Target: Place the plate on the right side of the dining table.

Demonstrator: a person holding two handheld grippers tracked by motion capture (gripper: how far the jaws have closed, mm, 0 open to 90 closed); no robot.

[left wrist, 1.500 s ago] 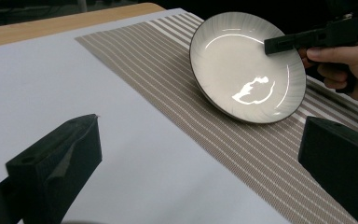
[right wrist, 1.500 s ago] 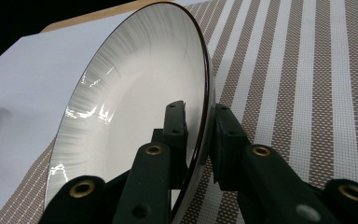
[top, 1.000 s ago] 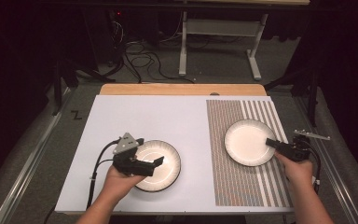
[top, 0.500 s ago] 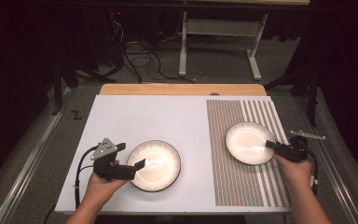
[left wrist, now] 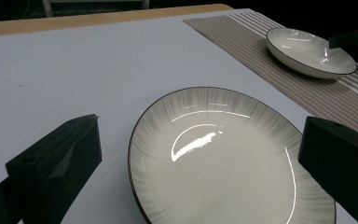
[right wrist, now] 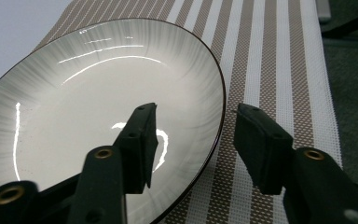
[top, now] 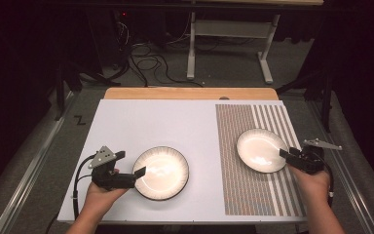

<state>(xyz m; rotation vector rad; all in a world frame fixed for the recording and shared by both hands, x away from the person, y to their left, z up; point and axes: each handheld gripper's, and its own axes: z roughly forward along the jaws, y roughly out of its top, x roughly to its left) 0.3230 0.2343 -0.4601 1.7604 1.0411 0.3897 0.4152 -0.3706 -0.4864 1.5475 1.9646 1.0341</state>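
Two pale round plates with dark rims are on the table. One plate (top: 161, 172) (left wrist: 228, 154) lies flat on the white surface. My left gripper (top: 137, 176) (left wrist: 200, 140) is open at its left rim, the jaws wide on either side of the near edge and touching nothing. The other plate (top: 261, 150) (right wrist: 98, 102) (left wrist: 307, 51) rests on the striped mat (top: 272, 195) (right wrist: 270, 56). My right gripper (top: 285, 155) (right wrist: 196, 114) straddles that plate's right rim. Its jaws have just been opening, and the pads stand clear of the rim.
The white tabletop (top: 165, 126) has a wooden strip (top: 190, 93) along its far edge. Beyond it are floor cables (top: 146, 63) and a metal stand (top: 191, 44). The mat runs along the table's right side to the near edge.
My left gripper has moved left and slightly nearer, from over the left plate to its left rim. The right hand has stayed at the right plate's rim.
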